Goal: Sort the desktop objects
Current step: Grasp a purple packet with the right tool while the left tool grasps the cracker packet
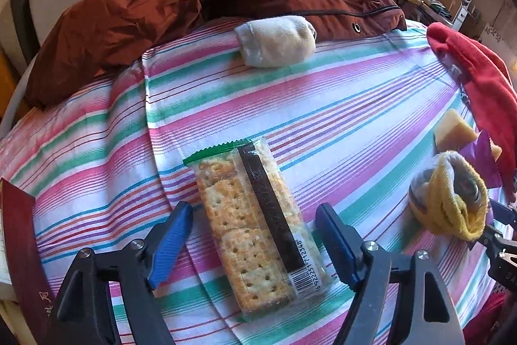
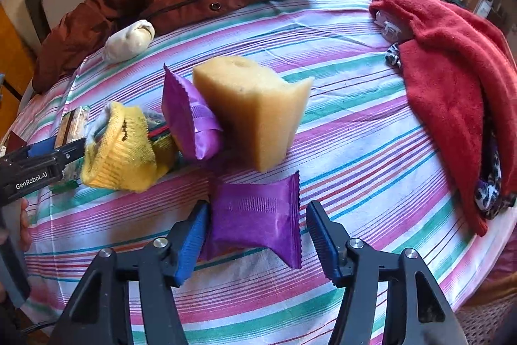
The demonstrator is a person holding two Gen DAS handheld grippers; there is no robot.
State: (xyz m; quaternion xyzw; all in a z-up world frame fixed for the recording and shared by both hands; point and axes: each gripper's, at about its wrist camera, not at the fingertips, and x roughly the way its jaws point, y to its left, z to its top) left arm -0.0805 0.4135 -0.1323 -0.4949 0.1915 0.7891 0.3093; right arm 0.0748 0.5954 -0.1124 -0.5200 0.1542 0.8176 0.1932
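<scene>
Covering the table, the striped cloth [image 1: 339, 105] carries everything else: the brown jacket [image 1: 181, 8] heaped along the far edge and the red towel [image 2: 452, 80] piled to the right. Nearer, things lie scattered, so sorting looks barely begun. The yellow sponge [image 2: 255, 112] stands mid-table beside a rolled yellow sock [image 2: 122, 151]; a white sock roll [image 1: 274, 41] rests against the jacket. The left gripper [image 1: 252, 235] is spread wide, straddling the cracker packet [image 1: 255, 228] without squeezing it. The right gripper [image 2: 255, 235] likewise gapes around a purple sachet [image 2: 258, 225], a second purple sachet [image 2: 190, 122] leaning on the sponge.
</scene>
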